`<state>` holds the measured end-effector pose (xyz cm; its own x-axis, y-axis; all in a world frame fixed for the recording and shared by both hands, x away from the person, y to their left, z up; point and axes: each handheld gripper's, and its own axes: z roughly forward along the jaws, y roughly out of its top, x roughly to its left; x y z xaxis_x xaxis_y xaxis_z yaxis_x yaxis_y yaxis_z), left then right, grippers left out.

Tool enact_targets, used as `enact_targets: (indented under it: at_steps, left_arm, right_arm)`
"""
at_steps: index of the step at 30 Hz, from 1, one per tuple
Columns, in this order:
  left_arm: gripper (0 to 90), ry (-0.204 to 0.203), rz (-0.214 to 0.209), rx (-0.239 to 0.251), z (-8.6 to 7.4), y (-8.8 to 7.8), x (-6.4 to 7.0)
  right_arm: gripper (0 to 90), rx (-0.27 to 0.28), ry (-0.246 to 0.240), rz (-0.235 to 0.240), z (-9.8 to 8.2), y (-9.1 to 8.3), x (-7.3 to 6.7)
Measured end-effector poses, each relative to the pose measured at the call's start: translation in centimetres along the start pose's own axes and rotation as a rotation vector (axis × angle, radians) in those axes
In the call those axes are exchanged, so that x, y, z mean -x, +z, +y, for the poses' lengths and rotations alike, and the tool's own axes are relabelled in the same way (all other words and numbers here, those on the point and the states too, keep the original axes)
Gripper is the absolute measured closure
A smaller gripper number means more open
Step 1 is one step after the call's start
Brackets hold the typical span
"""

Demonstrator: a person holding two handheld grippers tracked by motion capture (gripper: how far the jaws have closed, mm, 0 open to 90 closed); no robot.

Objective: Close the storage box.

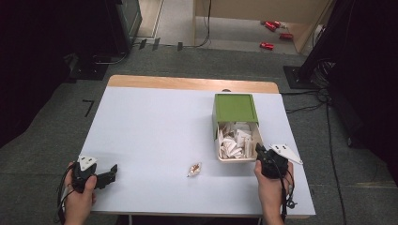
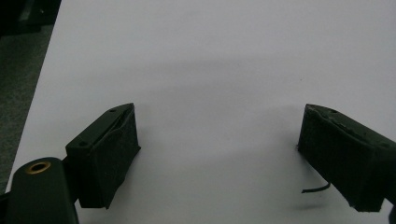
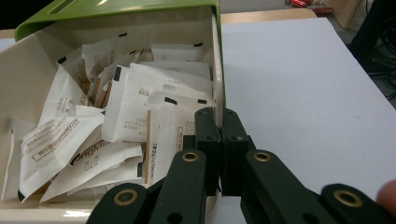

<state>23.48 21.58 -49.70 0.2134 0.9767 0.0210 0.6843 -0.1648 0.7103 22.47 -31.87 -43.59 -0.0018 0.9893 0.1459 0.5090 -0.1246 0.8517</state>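
The box (image 1: 234,108) has a green lid over a cream drawer (image 3: 28,70) holding white packets (image 3: 140,93) with black corner marks and brown print. A brown-and-white packet (image 1: 194,169) lies on the pale grey table (image 1: 150,131), which has a light wood edge. Both grippers are black.

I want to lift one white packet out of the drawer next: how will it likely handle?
The white packets look thin, flat and creased, so probably floppy and very light. They lie loosely heaped and overlapping in the cream drawer, so a neighbour may drag along. Their smooth wrappers may slip between the pads.
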Motion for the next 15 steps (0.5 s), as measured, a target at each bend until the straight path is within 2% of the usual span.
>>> enact_targets:
  at_steps: [7, 11, 15]
  left_arm:
    - [12.9, -0.001, 0.0, 0.0, 0.0, 0.0, 0.0]
    - [12.9, 0.0, 0.0, 0.0, 0.0, 0.0, 0.0]
    - [12.8, 0.0, 0.0, 0.0, 0.0, 0.0, 0.0]
  right_arm:
    - [89.6, 0.016, -0.01, 0.009, 0.4, 1.7, 0.1]
    - [89.6, 0.004, -0.015, 0.011, -0.1, 2.8, 0.4]
    - [89.5, 0.031, -0.021, 0.023, -0.2, 3.3, 0.6]
